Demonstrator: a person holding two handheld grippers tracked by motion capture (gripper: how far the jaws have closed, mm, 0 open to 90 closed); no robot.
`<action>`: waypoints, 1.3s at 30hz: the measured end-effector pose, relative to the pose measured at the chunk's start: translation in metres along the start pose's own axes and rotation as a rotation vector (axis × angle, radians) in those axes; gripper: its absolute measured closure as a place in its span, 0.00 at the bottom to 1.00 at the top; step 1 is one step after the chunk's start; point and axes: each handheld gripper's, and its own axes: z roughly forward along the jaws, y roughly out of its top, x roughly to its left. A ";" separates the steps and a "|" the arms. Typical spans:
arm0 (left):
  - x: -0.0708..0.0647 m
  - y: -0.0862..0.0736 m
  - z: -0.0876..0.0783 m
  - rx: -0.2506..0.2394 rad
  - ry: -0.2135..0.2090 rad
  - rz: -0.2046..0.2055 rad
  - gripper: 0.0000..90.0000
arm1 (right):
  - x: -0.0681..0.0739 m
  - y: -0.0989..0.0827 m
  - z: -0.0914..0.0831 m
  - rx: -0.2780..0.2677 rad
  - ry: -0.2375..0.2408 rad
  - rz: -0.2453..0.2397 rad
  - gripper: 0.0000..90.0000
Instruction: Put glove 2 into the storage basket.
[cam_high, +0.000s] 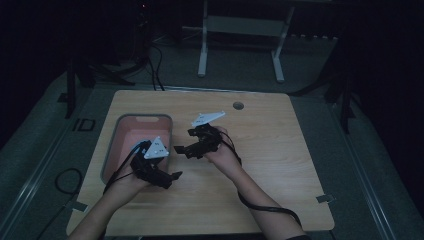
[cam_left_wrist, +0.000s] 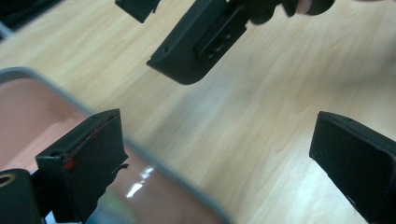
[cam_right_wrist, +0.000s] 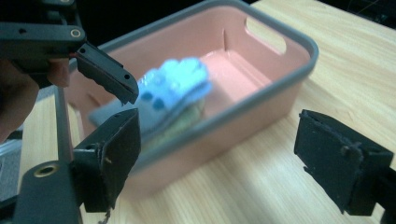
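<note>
A pink bin (cam_high: 131, 136) with a grey rim stands at the left of the wooden table (cam_high: 270, 160). Inside it lies a blue, knobbly cloth-like thing (cam_right_wrist: 173, 86) on top of something greenish; it is blurred. My left gripper (cam_high: 171, 179) hangs just off the bin's near right corner, open, with nothing between its jaws (cam_left_wrist: 215, 154). My right gripper (cam_high: 185, 141) hovers beside the bin's right wall and points at the bin (cam_right_wrist: 261, 105). It is open too (cam_right_wrist: 224, 158), with only the bin wall and table showing between its jaws. The two grippers are close together and do not touch.
A round cable hole (cam_high: 238, 105) sits near the table's far edge. Beyond the table stands a white desk frame (cam_high: 202, 55) on a dark floor, with cables (cam_high: 155, 70) running past it. A small metal bracket (cam_high: 325, 198) sticks out at the table's right near corner.
</note>
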 end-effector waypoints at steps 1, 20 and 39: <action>-0.003 0.001 0.003 0.000 0.009 0.003 0.04 | -0.001 -0.004 -0.003 0.000 -0.002 -0.001 0.16; -0.045 0.015 0.050 -0.003 -0.061 0.053 0.04 | -0.026 -0.078 -0.036 0.053 -0.044 0.010 0.16; -0.081 0.003 0.095 0.005 -0.172 0.113 0.04 | -0.032 -0.135 -0.053 0.071 -0.069 0.036 0.15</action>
